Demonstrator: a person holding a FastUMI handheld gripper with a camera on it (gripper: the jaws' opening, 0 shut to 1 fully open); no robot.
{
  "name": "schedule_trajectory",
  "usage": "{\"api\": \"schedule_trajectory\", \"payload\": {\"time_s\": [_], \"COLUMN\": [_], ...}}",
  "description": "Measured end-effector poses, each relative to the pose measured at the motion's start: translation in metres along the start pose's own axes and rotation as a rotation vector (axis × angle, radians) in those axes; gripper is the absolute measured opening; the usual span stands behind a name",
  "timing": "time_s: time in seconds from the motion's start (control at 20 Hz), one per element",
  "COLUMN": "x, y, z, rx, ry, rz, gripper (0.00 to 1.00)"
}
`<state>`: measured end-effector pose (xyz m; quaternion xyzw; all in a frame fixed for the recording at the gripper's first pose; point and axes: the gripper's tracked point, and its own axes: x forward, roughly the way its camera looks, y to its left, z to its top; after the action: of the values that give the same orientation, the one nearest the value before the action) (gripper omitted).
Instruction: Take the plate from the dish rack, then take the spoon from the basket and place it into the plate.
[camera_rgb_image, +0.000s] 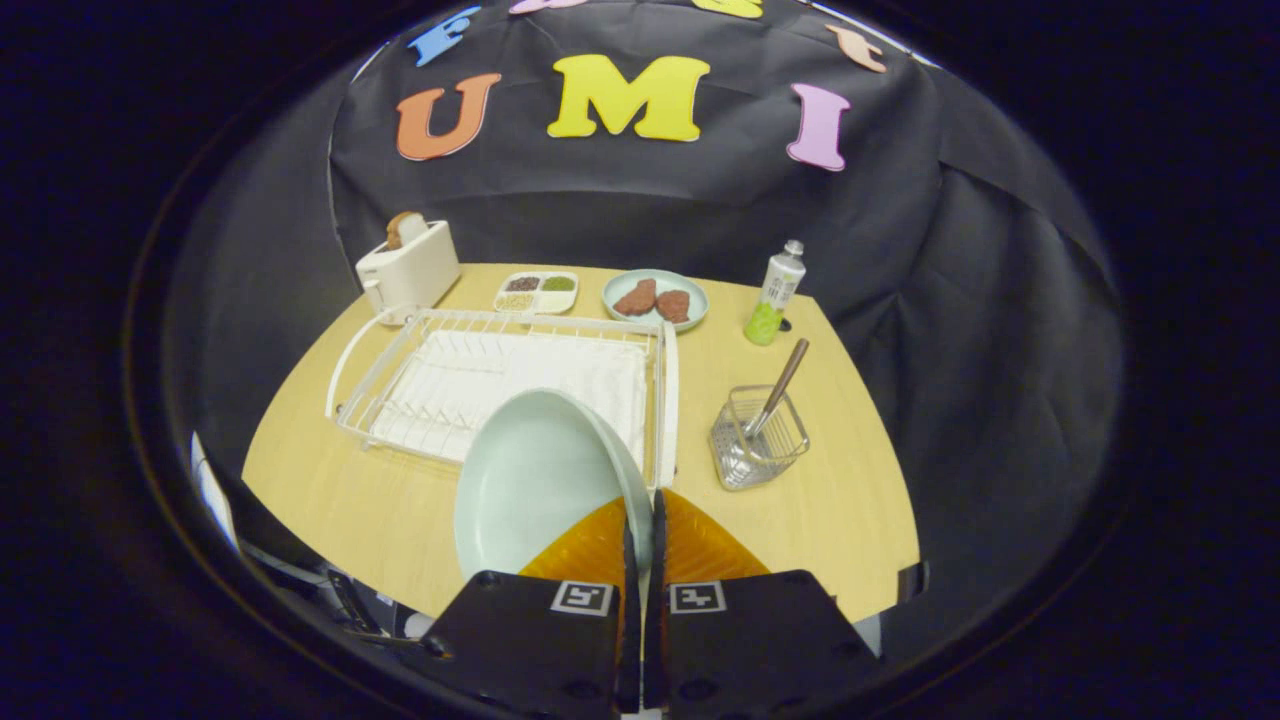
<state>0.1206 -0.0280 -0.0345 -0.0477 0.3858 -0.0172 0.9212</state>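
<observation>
My tool was clamped on the plate, both fingers pinching its right rim with almost no gap between them. The plate stood on edge, tilted, its pale hollow facing left, and it hung just in front of the rack, overlapping the rack's near right corner from where I looked. I could not tell whether the plate's lower edge touched the counter or hung above it.

The rack was white wire, lying across the middle of the counter beyond the plate. To its right, apart from it, stood the basket, a small wire-mesh one, with the spoon leaning in it, handle up and tilted to the right.

Along the far edge of the counter I saw a toaster with a slice of bread poking out, a small tray with divided sections, a dish holding two reddish-brown pieces, and a bottle standing upright beyond the basket.
</observation>
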Motion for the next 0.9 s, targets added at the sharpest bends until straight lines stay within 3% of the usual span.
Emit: {"api": "schedule_trajectory", "payload": {"time_s": [0.25,0.4,0.75,0.9], "x": [0.033,0.056,0.108,0.119], "y": [0.008,0.015,0.022,0.017], "z": [-0.064,-0.087,-0.104,-0.107], "rx": [0.117,0.163,0.243,0.244], "ry": [0.086,0.134,0.203,0.203], "rz": [0.197,0.269,0.339,0.315], "gripper": [0.07,0.07,0.08,0.12]}}
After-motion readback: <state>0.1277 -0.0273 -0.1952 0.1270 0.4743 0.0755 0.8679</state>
